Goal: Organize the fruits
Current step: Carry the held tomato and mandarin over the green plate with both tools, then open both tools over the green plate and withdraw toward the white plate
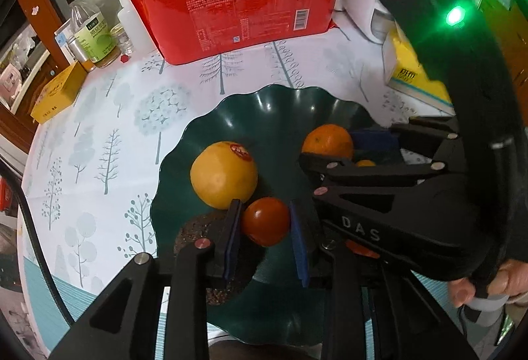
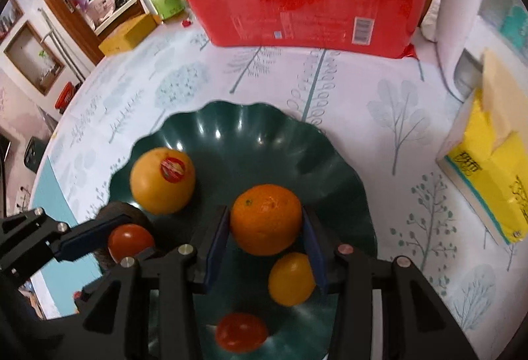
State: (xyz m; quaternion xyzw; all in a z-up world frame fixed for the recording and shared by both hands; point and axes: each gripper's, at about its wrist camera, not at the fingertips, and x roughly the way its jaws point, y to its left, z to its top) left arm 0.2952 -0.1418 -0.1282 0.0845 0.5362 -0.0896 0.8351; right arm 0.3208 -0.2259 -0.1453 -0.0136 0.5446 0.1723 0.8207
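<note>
A dark green wavy plate (image 1: pixel 257 115) (image 2: pixel 237 129) sits on the tree-print tablecloth. My left gripper (image 1: pixel 265 206) hangs low over its near edge. A red tomato (image 1: pixel 264 224) lies between its blue pads, and the right pad stands just off the tomato. My right gripper (image 2: pixel 265 213) is shut on an orange (image 2: pixel 265 218) just above the plate. A yellow-orange fruit with a red sticker (image 2: pixel 161 180), a small yellow fruit (image 2: pixel 290 279) and a second red tomato (image 2: pixel 241 332) rest in the plate. The left gripper (image 2: pixel 138 236) also shows at the right wrist view's left edge.
A red pack of paper cups (image 1: pixel 237 7) stands behind the plate. Bottles (image 1: pixel 92 36) and a yellow box (image 1: pixel 56 92) are at the back left. A yellow tissue pack (image 2: pixel 488 168) lies to the right. A dark speckled round thing (image 1: pixel 194 228) lies under the left finger.
</note>
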